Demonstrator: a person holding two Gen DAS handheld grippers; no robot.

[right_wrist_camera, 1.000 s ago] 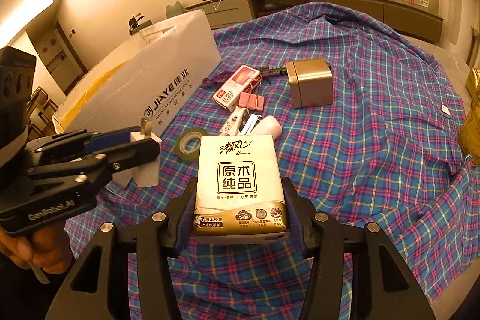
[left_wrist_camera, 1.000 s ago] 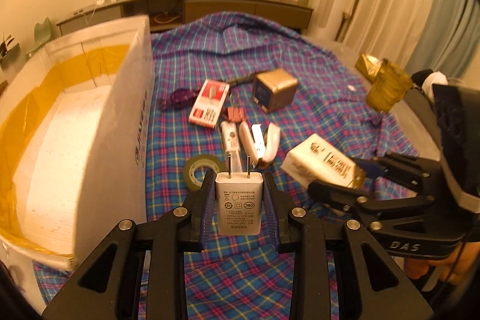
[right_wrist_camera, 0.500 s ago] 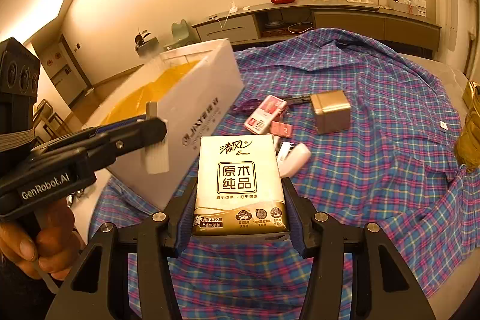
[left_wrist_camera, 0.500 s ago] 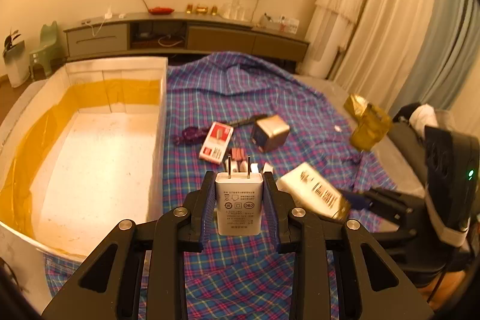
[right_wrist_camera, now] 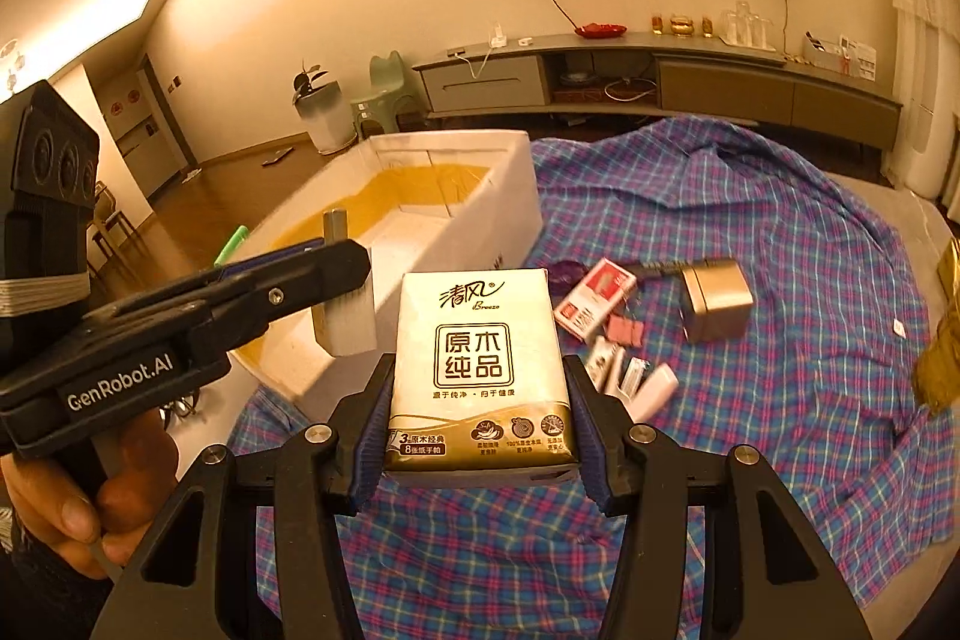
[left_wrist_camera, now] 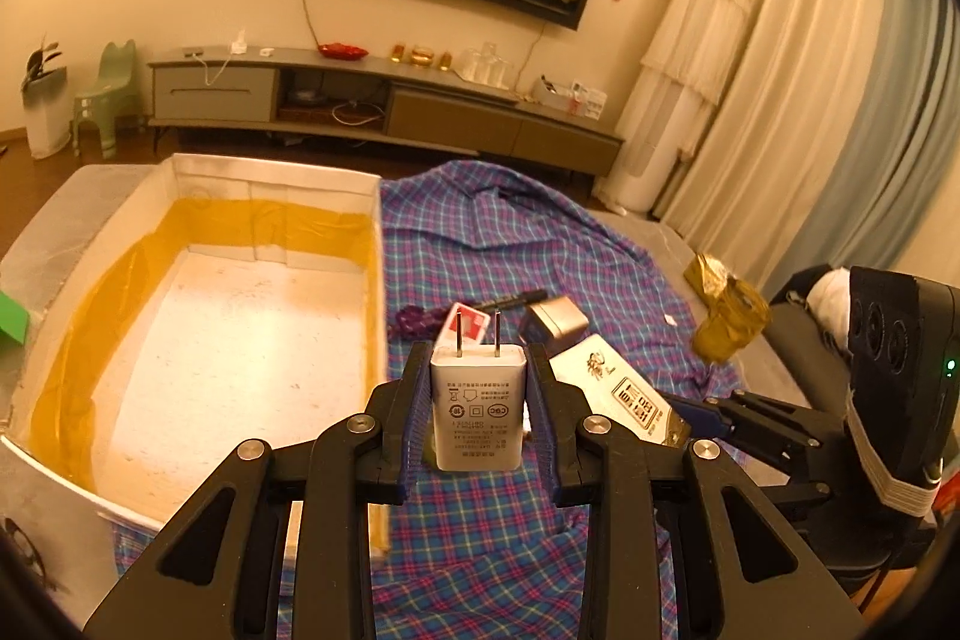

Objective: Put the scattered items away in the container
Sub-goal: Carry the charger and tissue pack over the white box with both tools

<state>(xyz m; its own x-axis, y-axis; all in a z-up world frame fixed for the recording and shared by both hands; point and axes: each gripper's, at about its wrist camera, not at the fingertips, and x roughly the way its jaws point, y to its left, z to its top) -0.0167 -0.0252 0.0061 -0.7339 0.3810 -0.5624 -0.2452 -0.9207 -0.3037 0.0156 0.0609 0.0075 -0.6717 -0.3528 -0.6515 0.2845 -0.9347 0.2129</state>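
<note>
My left gripper is shut on a white plug charger, prongs up, held in the air just right of the white foam box with yellow-taped walls. It also shows in the right wrist view over the box's near corner. My right gripper is shut on a gold tissue pack, held above the checked cloth, to the right of the box. The pack also shows in the left wrist view.
On the checked cloth lie a red-white card box, a gold cube, pink clips, a white stapler and a black pen. A crumpled gold bag sits at the right.
Both grippers have risen with their loads and tilted up. The left one has moved left toward the box, so more of the box floor shows.
</note>
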